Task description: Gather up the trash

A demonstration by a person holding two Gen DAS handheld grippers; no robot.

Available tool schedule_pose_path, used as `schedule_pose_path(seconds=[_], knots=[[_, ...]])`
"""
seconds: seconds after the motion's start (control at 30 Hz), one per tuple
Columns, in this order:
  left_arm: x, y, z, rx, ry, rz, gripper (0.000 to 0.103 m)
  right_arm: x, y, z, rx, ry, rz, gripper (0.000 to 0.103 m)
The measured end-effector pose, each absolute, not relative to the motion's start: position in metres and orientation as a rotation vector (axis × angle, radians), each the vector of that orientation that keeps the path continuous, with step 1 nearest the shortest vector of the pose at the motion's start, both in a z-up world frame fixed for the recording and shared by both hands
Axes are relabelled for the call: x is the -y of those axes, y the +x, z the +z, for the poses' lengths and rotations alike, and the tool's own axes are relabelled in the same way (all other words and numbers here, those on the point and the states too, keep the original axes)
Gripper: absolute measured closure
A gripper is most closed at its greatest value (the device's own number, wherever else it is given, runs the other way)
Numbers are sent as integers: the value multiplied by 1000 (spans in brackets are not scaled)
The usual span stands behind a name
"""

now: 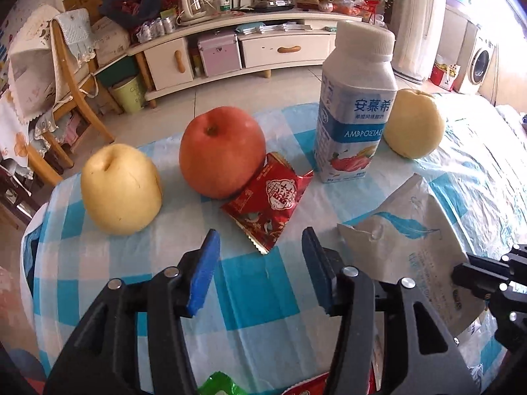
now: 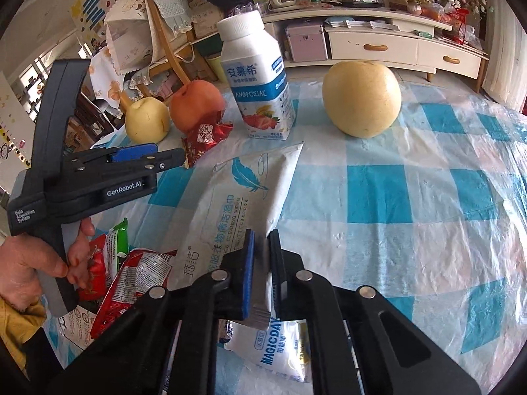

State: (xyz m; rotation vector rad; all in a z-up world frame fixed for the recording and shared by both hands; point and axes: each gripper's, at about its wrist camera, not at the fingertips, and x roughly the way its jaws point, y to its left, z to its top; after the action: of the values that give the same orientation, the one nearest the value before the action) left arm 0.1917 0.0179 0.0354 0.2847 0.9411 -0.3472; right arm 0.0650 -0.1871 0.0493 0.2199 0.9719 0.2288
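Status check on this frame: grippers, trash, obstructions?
Left gripper open, facing red wrapper. Right gripper shut on wipes pack. Red apple touching wrapper.

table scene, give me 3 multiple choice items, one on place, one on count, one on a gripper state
1. The red snack wrapper lies against:
A. the red apple
B. the yogurt bottle
C. the wet-wipes pack

2. Pale yellow pears on the table:
A. one
B. two
C. three

3. The left gripper is:
A. open, empty
B. shut on the wrapper
C. shut on a pear

Key: 1 A, the wrapper's edge touches the apple. 2 B, one pear left of the apple, another pear behind the bottle. 3 A, its blue fingers stand apart.
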Motion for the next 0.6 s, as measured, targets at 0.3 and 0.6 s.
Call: schedule_pose_path(seconds=[0.3, 0.6], knots=[[11, 218, 23, -986, 290, -439, 44, 213, 50, 61, -951, 220, 156, 94], [20, 206, 22, -994, 257, -556, 44, 226, 48, 60, -944, 223, 91, 93]])
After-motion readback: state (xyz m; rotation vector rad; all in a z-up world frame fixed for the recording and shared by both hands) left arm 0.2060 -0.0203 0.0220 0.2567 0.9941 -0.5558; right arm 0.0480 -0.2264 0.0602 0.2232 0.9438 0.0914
